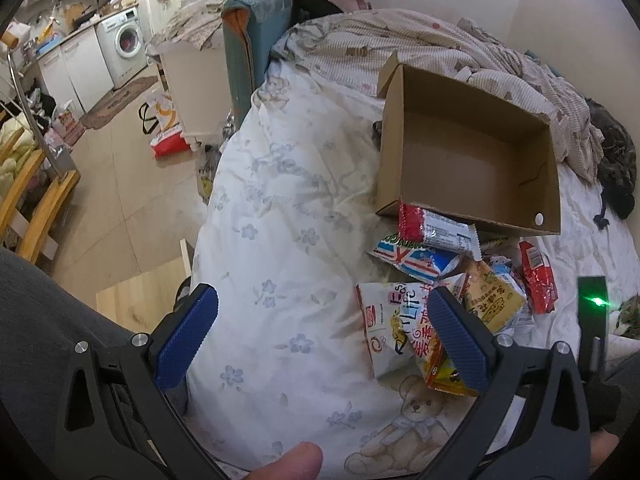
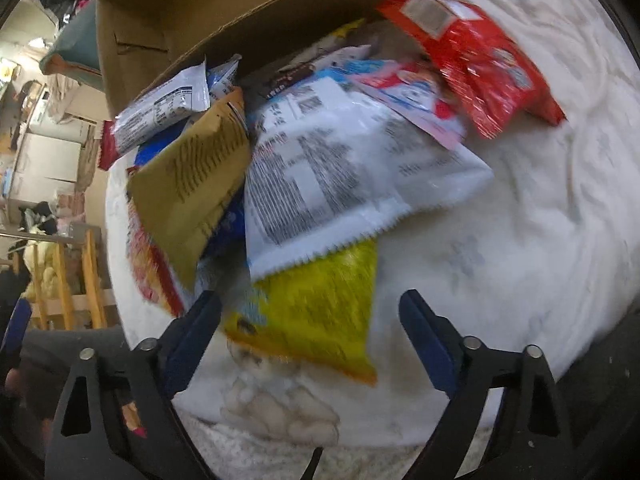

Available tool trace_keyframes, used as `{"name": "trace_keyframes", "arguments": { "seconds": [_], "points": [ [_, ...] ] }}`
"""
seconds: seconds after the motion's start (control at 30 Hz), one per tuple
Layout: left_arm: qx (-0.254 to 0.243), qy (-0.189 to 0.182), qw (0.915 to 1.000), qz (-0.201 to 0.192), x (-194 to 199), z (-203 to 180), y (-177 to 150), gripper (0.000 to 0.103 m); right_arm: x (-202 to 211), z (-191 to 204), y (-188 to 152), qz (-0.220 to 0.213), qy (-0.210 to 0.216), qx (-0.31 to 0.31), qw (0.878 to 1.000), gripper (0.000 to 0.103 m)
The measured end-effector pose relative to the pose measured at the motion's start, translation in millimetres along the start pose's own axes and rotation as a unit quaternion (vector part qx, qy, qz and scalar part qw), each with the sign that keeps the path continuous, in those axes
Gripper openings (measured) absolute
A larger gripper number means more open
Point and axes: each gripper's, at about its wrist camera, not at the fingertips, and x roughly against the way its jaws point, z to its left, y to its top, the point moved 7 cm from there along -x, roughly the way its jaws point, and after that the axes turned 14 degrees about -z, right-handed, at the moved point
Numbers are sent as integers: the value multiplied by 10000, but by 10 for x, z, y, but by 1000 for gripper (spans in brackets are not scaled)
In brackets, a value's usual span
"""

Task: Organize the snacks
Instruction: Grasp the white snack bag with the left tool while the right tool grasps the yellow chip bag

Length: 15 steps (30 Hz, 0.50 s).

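hovering w/ fingers apart, right gripper (image 2: pixel 310 336) sat over yellow packet (image 2: pixel 316 304), lower center; left gripper (image 1: pixel 320 336) also spread, holding nothing. packets looked light, crinkly, slippery; prob. grab a sealed edge. box (image 1: pixel 472 156) upper right.

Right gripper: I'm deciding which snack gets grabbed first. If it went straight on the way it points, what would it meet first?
Probably the yellow packet, lying between the open jaws of the right gripper; blur leaves depth unclear.
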Motion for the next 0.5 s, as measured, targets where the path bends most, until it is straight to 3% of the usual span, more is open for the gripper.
{"name": "trace_keyframes", "arguments": {
  "seconds": [0.03,0.1,0.23,0.3,0.5],
  "points": [
    [66,-21,10000,66,-15,16,-10,103,-18,10,21,37,-49,36,10000,84],
    [154,-33,9998,132,-35,41,-21,103,-74,8,-25,174,-84,21,9998,69],
    [189,-35,9996,198,-47,68,-46,103,66,-29,-75,271,-21,-90,9996,55],
    [180,-64,9994,276,-65,49,-69,103,147,-78,-170,339,115,-160,9992,42],
    [-20,-143,9979,638,-176,-68,-196,103,671,-154,-270,323,391,-107,9987,39]
  ]
}}
